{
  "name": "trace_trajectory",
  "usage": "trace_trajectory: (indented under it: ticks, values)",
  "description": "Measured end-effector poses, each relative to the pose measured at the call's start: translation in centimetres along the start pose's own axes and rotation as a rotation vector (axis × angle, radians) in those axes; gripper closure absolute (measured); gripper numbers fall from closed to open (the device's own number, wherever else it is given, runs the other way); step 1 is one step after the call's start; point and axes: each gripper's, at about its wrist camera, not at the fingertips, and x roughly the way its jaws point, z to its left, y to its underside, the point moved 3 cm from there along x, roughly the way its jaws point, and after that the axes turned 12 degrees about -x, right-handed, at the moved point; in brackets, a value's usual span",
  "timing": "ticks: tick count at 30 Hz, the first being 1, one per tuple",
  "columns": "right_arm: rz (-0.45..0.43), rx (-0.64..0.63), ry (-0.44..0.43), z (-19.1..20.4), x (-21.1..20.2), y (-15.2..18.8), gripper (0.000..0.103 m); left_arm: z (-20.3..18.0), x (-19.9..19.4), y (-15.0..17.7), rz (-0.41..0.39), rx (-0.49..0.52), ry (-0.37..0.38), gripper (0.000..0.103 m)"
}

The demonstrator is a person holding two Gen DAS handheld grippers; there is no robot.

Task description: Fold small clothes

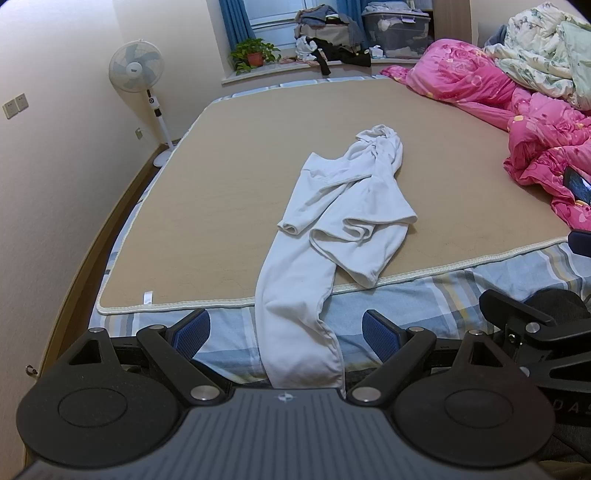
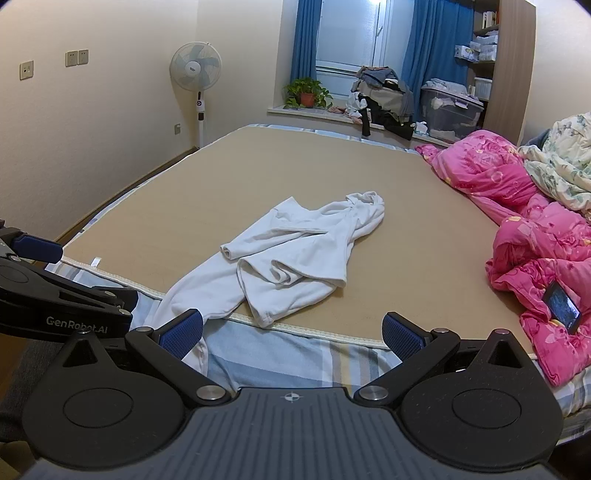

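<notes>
A small white garment (image 1: 343,206) lies crumpled on the tan mat (image 1: 229,177) of the bed, one leg trailing over the near edge onto the striped sheet. It also shows in the right wrist view (image 2: 291,254). My left gripper (image 1: 286,328) is open, its blue pads either side of the trailing leg, not touching it. My right gripper (image 2: 291,332) is open and empty, just short of the mat's near edge, to the right of the left gripper (image 2: 37,251).
A pink quilt (image 2: 535,229) with a phone (image 2: 561,308) on it is heaped at the right. A floral blanket (image 1: 546,55) lies behind it. A standing fan (image 1: 136,74), a potted plant (image 1: 255,55) and piled clothes (image 1: 328,33) stand by the window.
</notes>
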Motion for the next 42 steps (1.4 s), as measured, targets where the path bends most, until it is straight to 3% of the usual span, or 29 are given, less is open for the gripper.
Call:
trace_trajectory:
  ticks: [17,21,25,28,32,34,37,42]
  values:
    - [0.024,-0.013,-0.008,0.1,0.6,-0.3,0.001,0.0,1.0,-0.2,0.028,-0.006,0.004,0.011]
    - [0.041,-0.003,-0.008,-0.9,1.8,-0.5,0.001,1.1,2.7,-1.6,0.056,-0.039,0.019,0.01]
    - [0.05,0.075,0.045,-4.6,4.0,-1.0,0.001,3.0,6.0,-4.6,0.075,-0.093,0.002,0.01]
    - [0.067,0.161,0.071,-8.5,6.6,-1.6,0.001,4.1,9.9,-7.5,0.084,-0.114,-0.074,0.01]
    - [0.084,0.273,0.074,-13.7,11.5,-3.1,0.001,4.9,16.5,-12.3,0.092,-0.132,-0.1,0.01]
    - [0.087,0.332,0.067,-16.3,14.8,-4.3,0.001,4.7,20.7,-15.1,0.087,-0.131,-0.067,0.01]
    - [0.065,0.393,0.069,-20.2,20.9,-6.7,0.001,3.4,28.5,-18.8,0.117,-0.114,-0.019,0.01]
    - [0.046,0.444,0.1,-26.2,35.3,-12.0,0.001,0.0,42.8,-23.5,0.268,-0.115,-0.018,0.01]
